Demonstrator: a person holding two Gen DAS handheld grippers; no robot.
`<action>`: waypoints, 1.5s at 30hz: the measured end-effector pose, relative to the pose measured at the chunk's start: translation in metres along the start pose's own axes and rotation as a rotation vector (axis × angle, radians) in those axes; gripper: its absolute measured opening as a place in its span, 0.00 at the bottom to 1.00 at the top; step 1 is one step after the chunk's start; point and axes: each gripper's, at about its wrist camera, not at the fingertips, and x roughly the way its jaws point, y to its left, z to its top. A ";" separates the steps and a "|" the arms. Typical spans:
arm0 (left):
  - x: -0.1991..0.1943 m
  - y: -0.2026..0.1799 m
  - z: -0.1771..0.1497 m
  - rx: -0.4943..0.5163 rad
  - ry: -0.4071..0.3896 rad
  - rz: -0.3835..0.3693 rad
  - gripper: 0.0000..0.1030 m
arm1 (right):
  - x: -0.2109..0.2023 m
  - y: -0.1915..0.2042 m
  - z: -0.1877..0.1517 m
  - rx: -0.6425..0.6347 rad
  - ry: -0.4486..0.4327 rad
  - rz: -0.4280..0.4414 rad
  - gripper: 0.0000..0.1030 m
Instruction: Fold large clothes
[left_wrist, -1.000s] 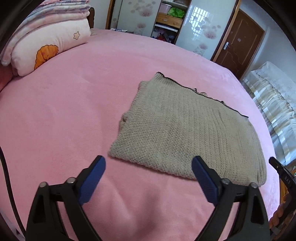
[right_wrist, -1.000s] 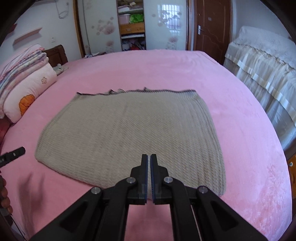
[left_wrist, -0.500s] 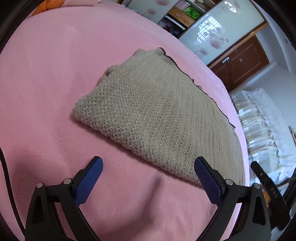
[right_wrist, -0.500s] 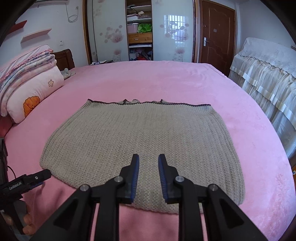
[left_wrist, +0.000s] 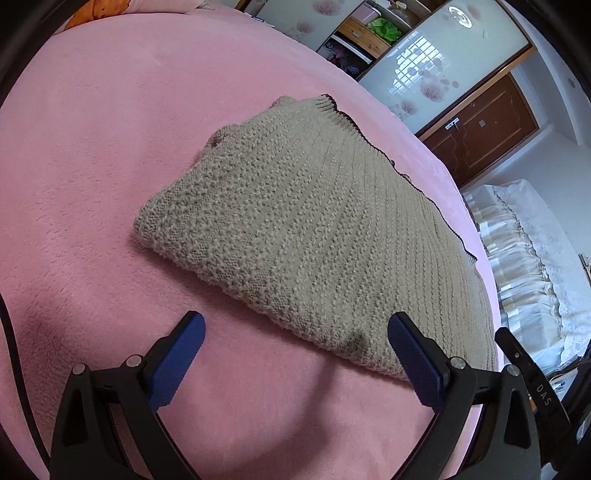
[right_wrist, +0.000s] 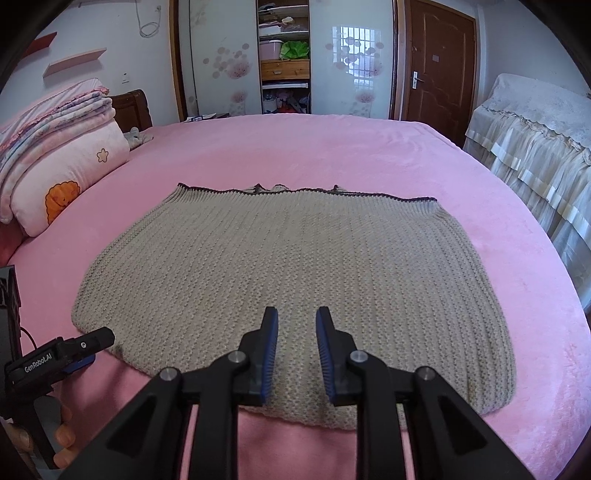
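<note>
We are looking at a beige knitted sweater (right_wrist: 295, 273), lying flat and folded into a broad panel on a pink bed cover (right_wrist: 332, 155). Its dark-trimmed ribbed hem is lying at the far edge, towards the wardrobe (right_wrist: 284, 55); the near edge is facing us.

Right tongs (right_wrist: 296, 356): we are holding them over the sweater's near edge, about the middle of its width. The blue pads are standing a narrow gap apart with nothing gripped; the knit is showing between them, but we cannot tell whether they are touching it.

Left tongs (left_wrist: 295, 354): we are holding them just short of the sweater's near left corner, spread wide, empty. The left blue finger (left_wrist: 177, 363) is hanging over bare pink cover; the right one is overlapping the sweater's near edge in the left wrist view. In the right wrist view one black finger is showing at the sweater's left corner, with our hand (right_wrist: 61, 439) below it.

Outward from the sweater: a stack of folded quilts and a pillow (right_wrist: 62, 184) is sitting to its left at the bed head. A brown door (right_wrist: 439, 62) is standing right of the wardrobe. A lace-covered piece of furniture (right_wrist: 532, 147) is standing to the sweater's right, beside the bed.
</note>
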 end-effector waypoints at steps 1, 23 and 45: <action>0.002 0.001 0.002 -0.004 -0.002 -0.005 0.96 | 0.001 0.001 0.000 -0.002 0.001 0.000 0.20; 0.046 0.005 0.054 -0.186 -0.095 -0.135 0.94 | 0.035 0.014 0.012 -0.033 0.027 0.007 0.19; -0.012 -0.112 0.068 0.211 -0.301 -0.018 0.21 | 0.114 0.027 0.028 -0.108 0.211 0.038 0.08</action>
